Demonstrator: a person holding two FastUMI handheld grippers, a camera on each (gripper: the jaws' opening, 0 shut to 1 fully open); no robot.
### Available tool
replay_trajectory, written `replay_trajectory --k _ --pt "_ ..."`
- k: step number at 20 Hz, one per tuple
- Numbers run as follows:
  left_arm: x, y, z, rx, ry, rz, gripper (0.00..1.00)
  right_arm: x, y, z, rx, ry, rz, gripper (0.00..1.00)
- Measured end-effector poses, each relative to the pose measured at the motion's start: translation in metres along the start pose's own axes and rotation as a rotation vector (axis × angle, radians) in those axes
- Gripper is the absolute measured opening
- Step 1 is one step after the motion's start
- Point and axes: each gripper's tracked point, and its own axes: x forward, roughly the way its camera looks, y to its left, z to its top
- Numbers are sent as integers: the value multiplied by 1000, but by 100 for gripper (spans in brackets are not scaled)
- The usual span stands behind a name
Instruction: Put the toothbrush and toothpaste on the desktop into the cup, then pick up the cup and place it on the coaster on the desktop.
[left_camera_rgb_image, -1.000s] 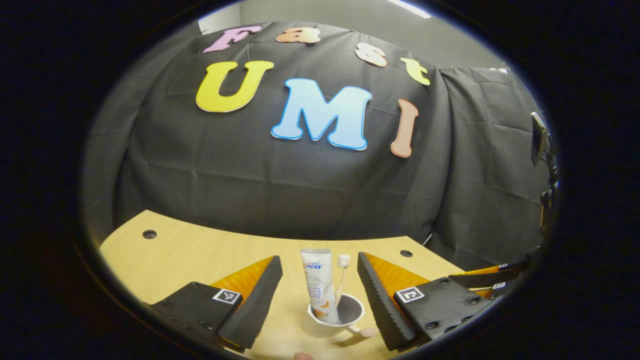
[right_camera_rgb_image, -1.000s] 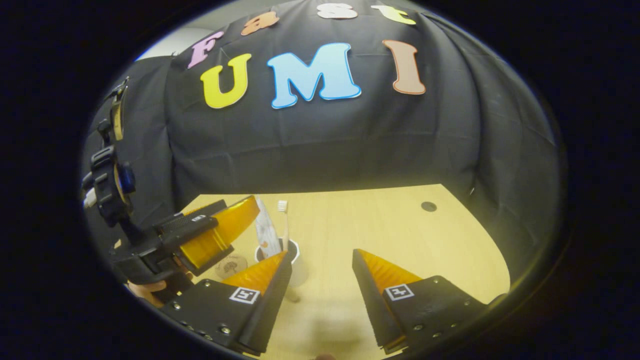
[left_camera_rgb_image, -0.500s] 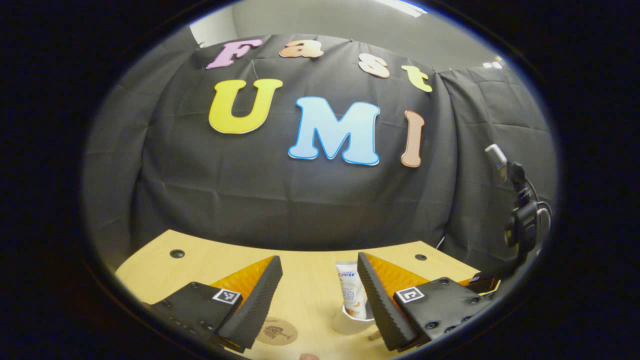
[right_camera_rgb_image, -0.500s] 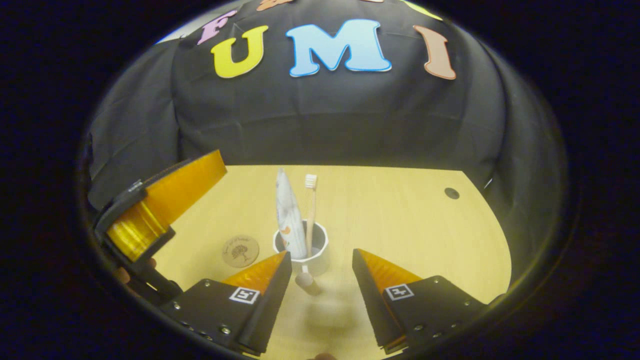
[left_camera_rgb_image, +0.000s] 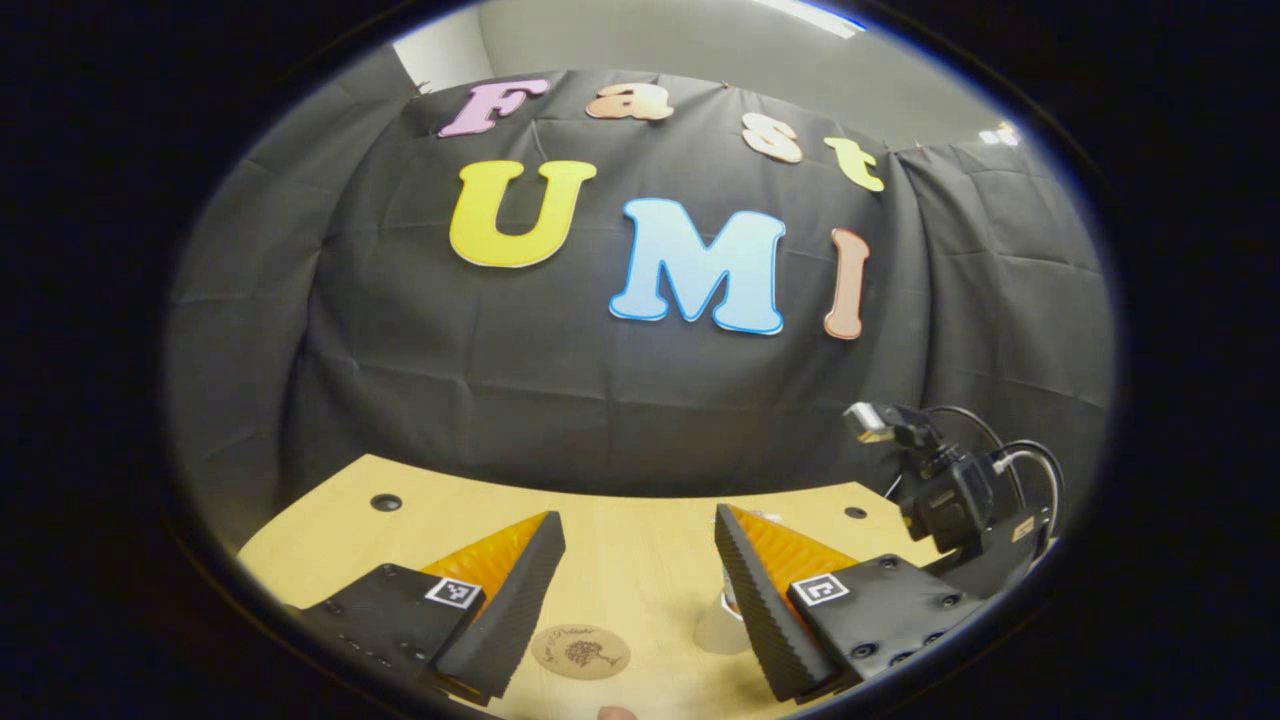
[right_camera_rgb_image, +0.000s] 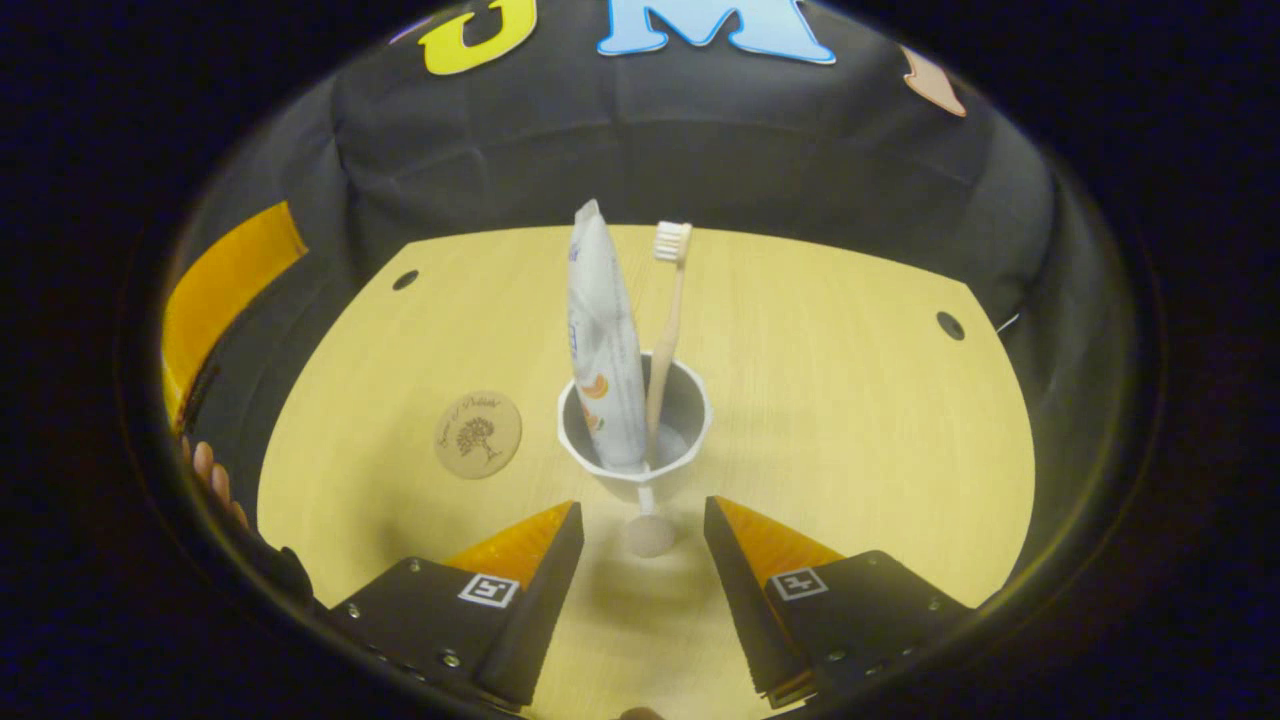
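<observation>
Cup: white cup (right_camera_rgb_image: 634, 440) stands upright on the wooden tabletop (right_camera_rgb_image: 850, 420), near the middle, seen in the right gripper view. Its small handle with a round knob end points toward the camera, and the knob lies just in front of the gap between the two fingers of the right tool.
Toothpaste: the toothpaste tube (right_camera_rgb_image: 603, 340) stands in the cup, cap end down, and rises high over the rim. It leans a little to the left side of the cup.
Toothbrush: the toothbrush (right_camera_rgb_image: 665, 330) also stands in the cup, just beside the tube on its right, bristle head at the top.
Coaster: round brown coaster (right_camera_rgb_image: 478, 434) with a tree drawing lies flat on the tabletop, to the left of the cup, near but not touching it. In the left gripper view the coaster (left_camera_rgb_image: 580, 651) lies between the fingers of the left tool, low in the picture.
Right tool: the right tool (right_camera_rgb_image: 642, 520) has its fingers wide apart and holds nothing. The cup handle is close before them, not touched.
Left tool: the left tool (left_camera_rgb_image: 640, 530) also has its fingers apart and holds nothing. Behind its right finger a part of the cup (left_camera_rgb_image: 718, 627) shows, mostly hidden.
Other views of the tools: in the right gripper view one finger of the left tool is at the far left edge, and under it some fingertips of the person's hand (right_camera_rgb_image: 212, 478). In the left gripper view the body of the right tool, with its cables, is at the right side.
</observation>
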Motion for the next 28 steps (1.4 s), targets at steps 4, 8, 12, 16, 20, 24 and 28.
replay_trajectory --k 4,8,12,16,20,24,28 --pt "-6 6 -5 -2 19 -2 96 15 0 -6 -29 110 -28 75" --pt "-9 14 -8 -8 31 3 96 26 3 -8 -62 178 -41 75" --pt "-11 21 -14 -24 48 14 96 36 1 -5 -93 217 -58 75" --pt "-13 29 -19 -41 62 29 96 42 1 -5 -103 234 -56 76" --pt "-15 33 -21 -52 70 42 99 47 0 -4 -94 243 -53 75" --pt "-16 35 -23 -51 74 45 94 48 -2 -8 -100 265 -51 63" --pt "-20 36 -23 -50 76 49 96 47 -4 -13 -84 282 -44 30"
